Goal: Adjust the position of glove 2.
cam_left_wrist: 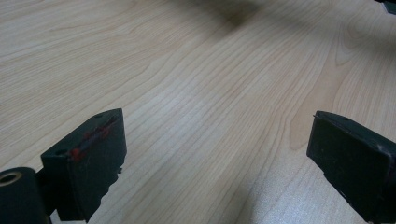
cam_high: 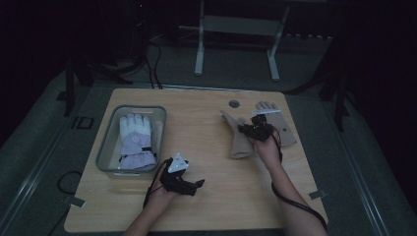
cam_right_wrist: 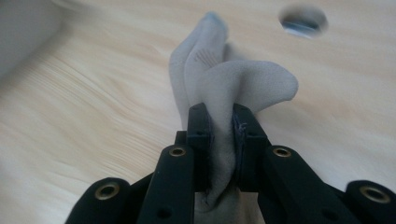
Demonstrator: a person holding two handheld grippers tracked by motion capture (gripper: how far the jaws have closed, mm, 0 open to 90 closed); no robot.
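- While the right gripper (cam_high: 256, 129) sits over the far-right part of the wooden table (cam_high: 216, 196), its jaws are clamped on a fold of the beige glove (cam_right_wrist: 233, 88); right gripper view shows the fabric bunched up betw. the two black jaws, pinched tight, w/ a loose flap curling off to one side.
- Landmark = the grey bin (cam_high: 108, 147) on the table's left half. Beige glove (cam_high: 240, 140) lies well to the right of the bin, apart from it, cuff end toward the person.
- A 2nd beige glove (cam_high: 275, 120) lies just beyond the first, further from the bin, fingers pointing to the far edge; the two look to overlap under the gripper, can't tell exactly.
- Round cable hole (cam_high: 234, 104) in the tabletop is right of the bin, near the far edge, just beside the glove tips; blurred in right gripper view (cam_right_wrist: 303, 21).
- Inside the bin: a white-and-lilac ski glove (cam_high: 135, 140), lying flat, fingers toward the far wall.
- Left gripper (cam_high: 189, 184) is just right of the bin's near corner, low over bare wood, grey three-cornered plate on top.
- Left gripper view: jaws spread wide, nothing betw. them, only wood grain below; gripper (cam_left_wrist: 217, 154) is released.
- Person's forearms come in from the near edge, one hand on each gripper.
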